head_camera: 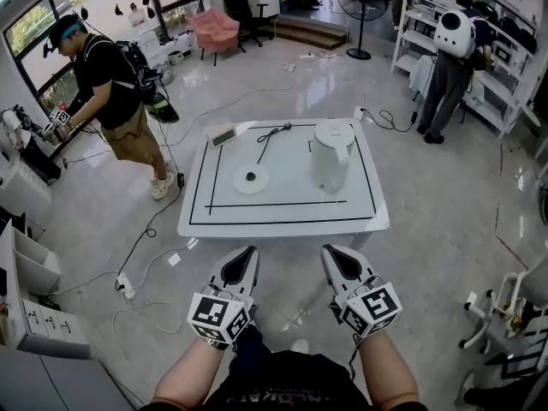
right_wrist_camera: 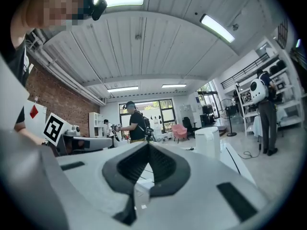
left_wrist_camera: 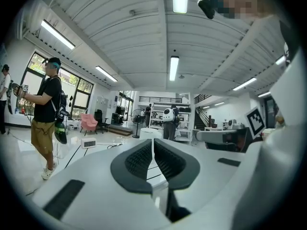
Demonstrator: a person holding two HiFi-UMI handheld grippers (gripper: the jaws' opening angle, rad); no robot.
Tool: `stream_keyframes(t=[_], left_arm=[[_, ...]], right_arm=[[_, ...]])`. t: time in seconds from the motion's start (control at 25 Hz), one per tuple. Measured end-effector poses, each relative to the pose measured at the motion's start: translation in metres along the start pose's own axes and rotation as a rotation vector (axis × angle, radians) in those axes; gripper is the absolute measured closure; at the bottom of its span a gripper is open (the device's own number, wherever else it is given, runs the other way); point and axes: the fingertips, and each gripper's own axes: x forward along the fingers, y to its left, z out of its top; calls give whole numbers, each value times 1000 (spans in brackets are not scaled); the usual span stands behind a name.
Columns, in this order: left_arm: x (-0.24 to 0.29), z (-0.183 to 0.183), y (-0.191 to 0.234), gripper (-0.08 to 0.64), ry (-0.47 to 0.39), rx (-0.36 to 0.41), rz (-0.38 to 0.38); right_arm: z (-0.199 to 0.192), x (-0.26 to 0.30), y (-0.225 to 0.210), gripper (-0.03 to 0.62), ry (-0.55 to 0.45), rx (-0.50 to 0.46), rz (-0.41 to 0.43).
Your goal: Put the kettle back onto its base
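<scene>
**Head view.** A low white table (head_camera: 282, 221), marked with a black rectangle, stands on the pale floor. The white kettle (head_camera: 331, 154) stands upright toward the table's 1 o'clock corner. It is off its round base (head_camera: 251, 179), which lies apart from it at the kettle's 8 o'clock. A black cord (head_camera: 272, 133) runs from the base toward 12 o'clock, and a small white display (head_camera: 223, 134) sits at the table's 11 o'clock corner. At the table's 6 o'clock, short of its edge, the left gripper (head_camera: 248, 252) and the right gripper (head_camera: 330, 252) point level side by side. Each has its tongs pinched narrow with nothing in them. A person in a black shirt (head_camera: 107, 75) stands at 10 o'clock of the table, and another person (head_camera: 447, 71) stands at shelves at 2 o'clock.

**Left gripper view.** The left gripper (left_wrist_camera: 152, 143) has its ribbed pads pressed almost together, only a thin slit between them and nothing held. The kettle (left_wrist_camera: 150, 133) shows just past the tips at 12 o'clock.

**Right gripper view.** The right gripper (right_wrist_camera: 148, 145) has its jaws closed together and empty. The kettle (right_wrist_camera: 208, 142) stands on the table at 2 o'clock of the tips, well apart.
</scene>
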Motion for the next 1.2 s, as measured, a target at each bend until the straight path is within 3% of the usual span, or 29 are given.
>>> stream_keyframes(t=[0.2,0.32,0.52,0.64,1.2], left_arm=[[33,-3,17,526,18,-5,-53],[52,-2,36,503,25,-10,-86],[87,5,71,305,46,4,-151],[106,11,98,213,50,37,-168],[150,20,211,198,56,21,-238]], right_arm=[[1,20,-22,572,4,-10,-51],[5,42,-29,524,0,-35,-79],[19,85,-44,354,-35,-55,-178],[26,113,-54,310,-51,-68,-247],[13,221,-51,305,-20,-51,-336]])
